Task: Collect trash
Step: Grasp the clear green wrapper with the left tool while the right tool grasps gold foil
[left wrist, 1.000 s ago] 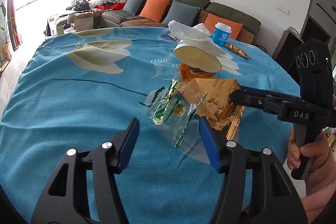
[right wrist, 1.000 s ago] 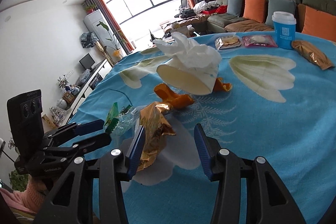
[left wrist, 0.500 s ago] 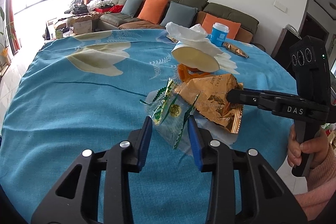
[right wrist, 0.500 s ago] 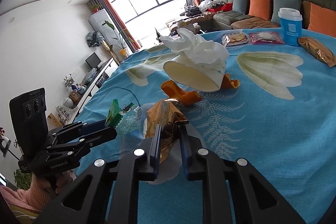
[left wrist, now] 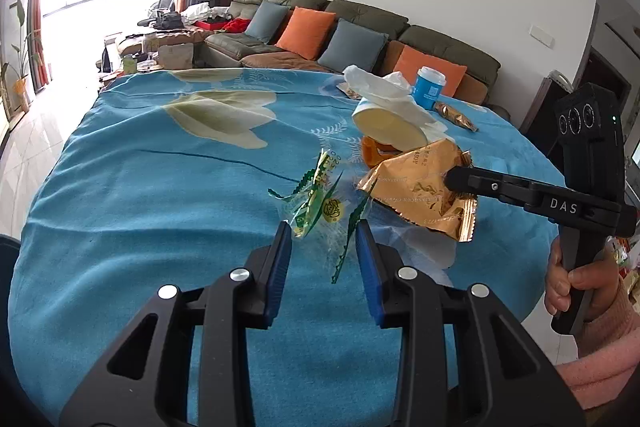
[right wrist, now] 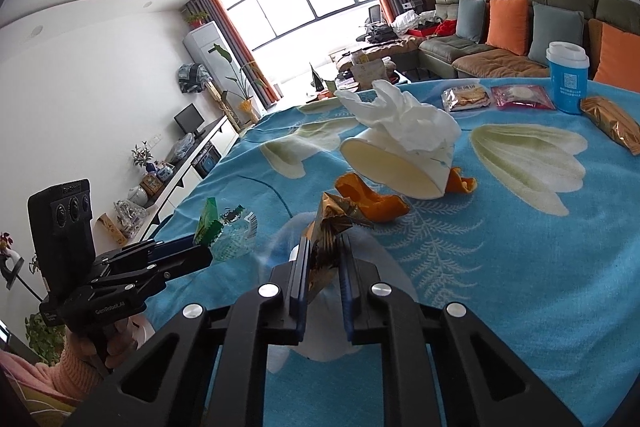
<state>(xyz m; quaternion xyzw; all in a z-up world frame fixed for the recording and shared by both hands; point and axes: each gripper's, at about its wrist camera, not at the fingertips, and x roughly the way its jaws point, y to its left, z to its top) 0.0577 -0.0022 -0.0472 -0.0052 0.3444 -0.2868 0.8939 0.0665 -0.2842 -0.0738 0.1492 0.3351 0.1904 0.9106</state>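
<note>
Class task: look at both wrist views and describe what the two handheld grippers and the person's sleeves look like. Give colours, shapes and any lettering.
Both are black pistol-grip tools. The left gripper has angular, cut-out black fingers with blue pads and silver round bolts; its side reads "GenRobot.AI". The right gripper is built the same; its arm carries white "DAS" lettering. Each has a black box with three round lenses on top. The sleeve is pink knit. No cables show.

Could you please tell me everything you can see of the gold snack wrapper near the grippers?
The gold snack wrapper is a crinkled, shiny foil packet with small dark print and a serrated sealed edge. It looks empty and flattened. The right gripper is closing on it, jaws pinching one end, so it stands tilted above the blue tablecloth, just in front of orange peel. Whether its lower edge touches the cloth is unclear.
</note>
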